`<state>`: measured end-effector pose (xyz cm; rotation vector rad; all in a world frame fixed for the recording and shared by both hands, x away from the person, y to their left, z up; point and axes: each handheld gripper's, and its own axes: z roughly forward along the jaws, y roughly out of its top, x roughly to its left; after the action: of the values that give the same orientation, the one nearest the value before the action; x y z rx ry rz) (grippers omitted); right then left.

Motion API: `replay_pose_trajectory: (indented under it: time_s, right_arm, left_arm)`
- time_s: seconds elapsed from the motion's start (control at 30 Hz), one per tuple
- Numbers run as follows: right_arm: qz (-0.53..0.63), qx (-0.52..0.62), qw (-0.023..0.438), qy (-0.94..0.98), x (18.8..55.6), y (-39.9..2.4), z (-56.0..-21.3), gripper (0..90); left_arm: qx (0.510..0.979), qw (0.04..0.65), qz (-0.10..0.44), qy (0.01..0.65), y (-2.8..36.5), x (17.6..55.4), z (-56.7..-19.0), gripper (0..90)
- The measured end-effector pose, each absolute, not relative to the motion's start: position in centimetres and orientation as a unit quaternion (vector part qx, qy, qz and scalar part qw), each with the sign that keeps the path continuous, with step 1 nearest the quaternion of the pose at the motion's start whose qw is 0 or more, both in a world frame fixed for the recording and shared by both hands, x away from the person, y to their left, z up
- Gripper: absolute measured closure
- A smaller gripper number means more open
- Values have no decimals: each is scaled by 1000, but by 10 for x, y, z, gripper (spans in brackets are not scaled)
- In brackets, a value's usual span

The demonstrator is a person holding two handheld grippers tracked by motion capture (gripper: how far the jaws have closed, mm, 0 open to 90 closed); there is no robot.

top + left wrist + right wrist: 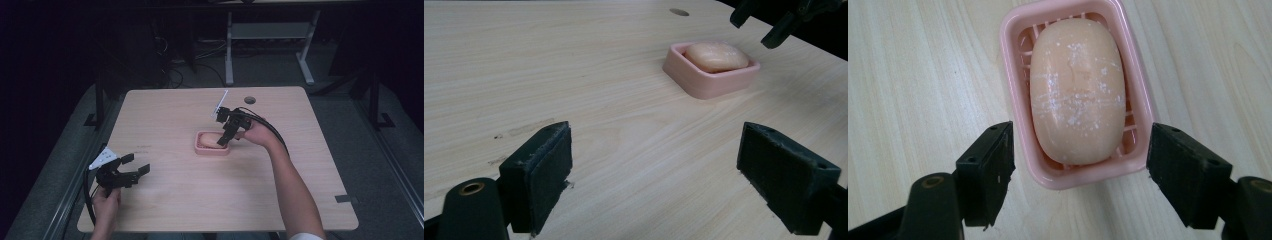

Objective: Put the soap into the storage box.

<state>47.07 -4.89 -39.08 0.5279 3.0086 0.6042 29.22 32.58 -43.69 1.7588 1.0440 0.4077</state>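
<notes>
Over on your left, the left gripper sits low near the front-left corner of the pale wood-grain table, jaws spread wide with nothing between them; in the left gripper view its pads frame bare wood, well apart from the work. Moving toward the middle, the shallow pink plastic soap dish with a slatted floor rests flat on the table, and the peach-coloured oval bar of soap lies inside it (its top is flecked with white marks, clear in the right gripper view). To the right of the dish, your right gripper hangs over its near end, jaws parted wide. In the right gripper view the two pads stand outside the dish's walls, one on each side, with a gap on both, so neither dish nor soap is gripped. As I read it, you are at the approach stage of a pick: alignment over the dish looks done, while the descent, the squeeze and any lift or move are all left to do. Whether you mean to take the dish or just the bar I cannot tell.
</notes>
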Motion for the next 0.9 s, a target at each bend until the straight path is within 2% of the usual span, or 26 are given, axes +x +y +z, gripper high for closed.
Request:
replay_pose_trajectory:
  time_s: [0.9]
  right_arm:
    - [201, 187, 18, 961, 455, -80, -388, 257]
  left_arm:
    - [731, 502, 169, 430, 324, 293, -437, 142]
